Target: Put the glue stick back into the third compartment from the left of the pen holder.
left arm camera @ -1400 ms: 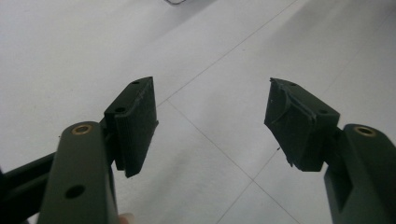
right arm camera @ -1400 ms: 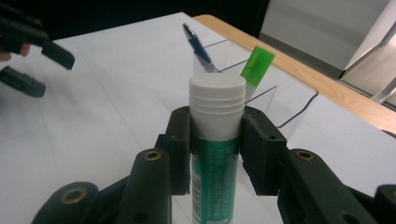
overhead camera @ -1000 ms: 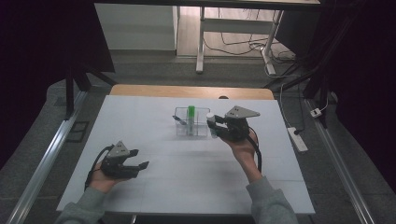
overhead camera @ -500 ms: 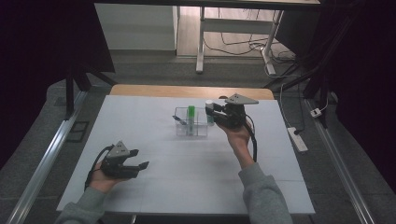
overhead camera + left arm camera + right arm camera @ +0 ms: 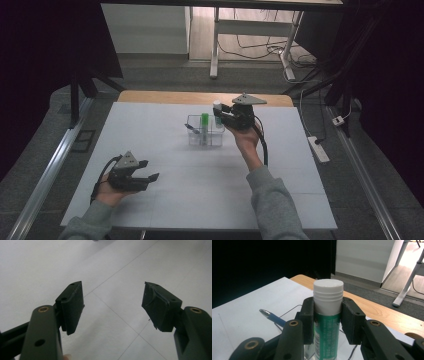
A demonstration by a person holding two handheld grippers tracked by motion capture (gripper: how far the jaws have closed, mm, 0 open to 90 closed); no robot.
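My right gripper [image 5: 218, 116] is shut on a green glue stick with a white cap [image 5: 327, 312], held upright over the right part of a clear plastic organizer box [image 5: 194, 138] in the middle of the white table. The glue stick's cap [image 5: 217, 105] shows just above the jaws. A second green tube [image 5: 204, 122] stands in the box, and a blue pen [image 5: 193, 130] leans in its left side; the blue pen [image 5: 272, 316] also lies beyond the jaws. My left gripper [image 5: 149, 170] rests open near the table's front left, with nothing between its pads [image 5: 71, 306].
The white table top [image 5: 280, 180] has a wooden edge strip [image 5: 165, 96] at the far side. Metal rails run along both sides. A power strip [image 5: 318, 148] lies on the floor to the right. Desk legs and cables stand behind.
My right gripper has carried the glue stick leftward and away from me, from beside the box to above its right part. The left gripper has stayed put.
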